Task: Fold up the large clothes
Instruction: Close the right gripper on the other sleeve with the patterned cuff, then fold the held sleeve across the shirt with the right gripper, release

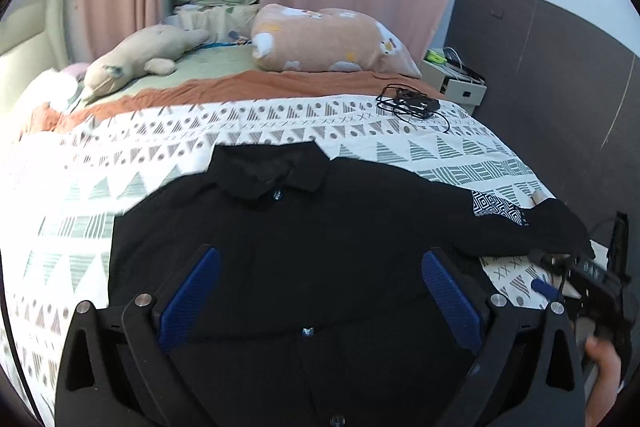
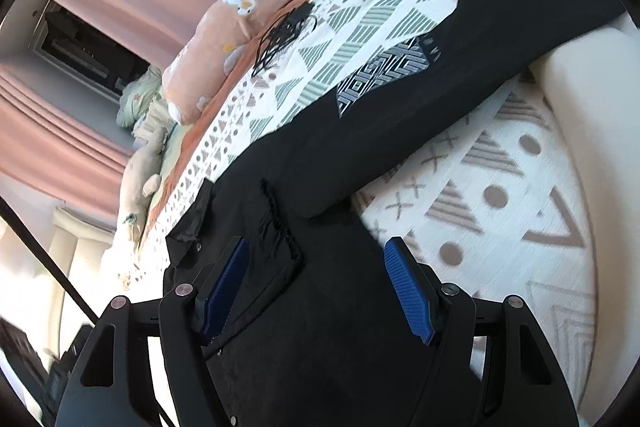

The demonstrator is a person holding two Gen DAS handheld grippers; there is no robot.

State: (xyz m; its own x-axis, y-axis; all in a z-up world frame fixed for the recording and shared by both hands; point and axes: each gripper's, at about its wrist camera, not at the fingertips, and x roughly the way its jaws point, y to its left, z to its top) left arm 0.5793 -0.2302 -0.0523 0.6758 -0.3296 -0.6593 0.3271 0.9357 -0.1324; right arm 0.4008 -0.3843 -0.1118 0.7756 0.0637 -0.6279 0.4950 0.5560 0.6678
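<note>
A black button-up shirt (image 1: 320, 227) lies face up on the patterned bedspread (image 1: 120, 187), collar away from me. Its right sleeve (image 1: 532, 223) with a black-and-white patch stretches out to the right. My left gripper (image 1: 318, 263) is open just above the shirt's chest, holding nothing. My right gripper (image 2: 316, 263) is open over the shirt's (image 2: 320, 327) right side near the chest pocket (image 2: 276, 251), empty. The sleeve (image 2: 480, 67) runs away toward the bed's edge. The right gripper also shows in the left wrist view (image 1: 560, 279) beside the sleeve.
A black charger with tangled cable (image 1: 412, 103) lies on the bedspread beyond the shirt. A peach pillow (image 1: 328, 43) and a plush toy (image 1: 136, 59) lie at the bed's head. A nightstand (image 1: 456, 79) stands at the right. A cream padded edge (image 2: 592, 75) borders the bed.
</note>
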